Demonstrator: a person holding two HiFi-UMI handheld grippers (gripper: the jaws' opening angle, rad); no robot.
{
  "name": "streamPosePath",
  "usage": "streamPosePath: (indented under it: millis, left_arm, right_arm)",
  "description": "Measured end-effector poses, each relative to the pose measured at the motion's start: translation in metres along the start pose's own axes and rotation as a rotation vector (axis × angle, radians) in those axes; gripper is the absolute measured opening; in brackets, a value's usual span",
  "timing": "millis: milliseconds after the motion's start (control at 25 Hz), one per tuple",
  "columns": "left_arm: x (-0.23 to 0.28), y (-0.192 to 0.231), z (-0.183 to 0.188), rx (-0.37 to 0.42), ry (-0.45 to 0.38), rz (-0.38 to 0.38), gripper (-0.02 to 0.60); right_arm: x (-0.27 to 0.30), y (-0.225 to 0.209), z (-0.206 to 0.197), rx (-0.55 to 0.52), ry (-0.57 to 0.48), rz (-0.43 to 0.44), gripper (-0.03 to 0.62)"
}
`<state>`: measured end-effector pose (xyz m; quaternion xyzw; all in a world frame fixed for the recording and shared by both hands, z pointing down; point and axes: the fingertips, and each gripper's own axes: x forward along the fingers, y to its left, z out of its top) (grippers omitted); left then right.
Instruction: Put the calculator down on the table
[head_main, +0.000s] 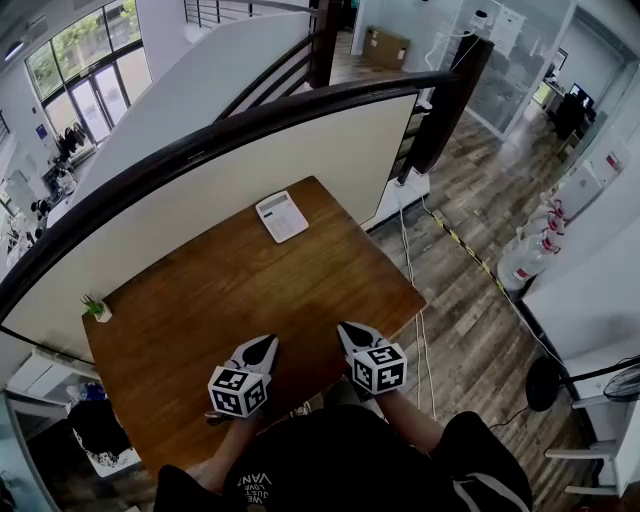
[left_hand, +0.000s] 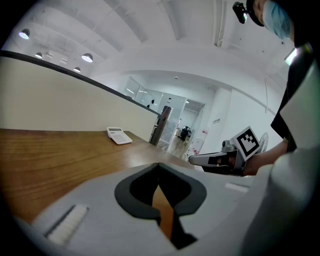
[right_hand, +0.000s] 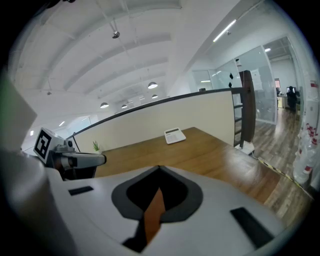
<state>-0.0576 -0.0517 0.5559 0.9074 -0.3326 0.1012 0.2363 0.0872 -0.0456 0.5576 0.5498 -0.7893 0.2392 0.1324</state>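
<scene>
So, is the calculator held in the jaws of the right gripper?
No, the calculator lies flat on the table, far from the right gripper, whose jaws are together and empty.

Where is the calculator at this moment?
In the head view, the calculator lies flat near the far right corner of the table, beside the partition.

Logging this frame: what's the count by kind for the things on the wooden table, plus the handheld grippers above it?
calculator: 1
potted plant: 1
grippers: 2, the left gripper and the right gripper, both shut and empty
Total: 4
</scene>
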Motion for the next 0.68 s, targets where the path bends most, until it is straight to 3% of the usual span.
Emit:
streamPosePath:
  millis: [680]
  left_arm:
    - [0.010,0.009,-0.001,-0.013,0.017,0.001,0.012]
  right_arm:
    - [0.007,-0.004,0.001,-0.013,0.012,0.002,0.012]
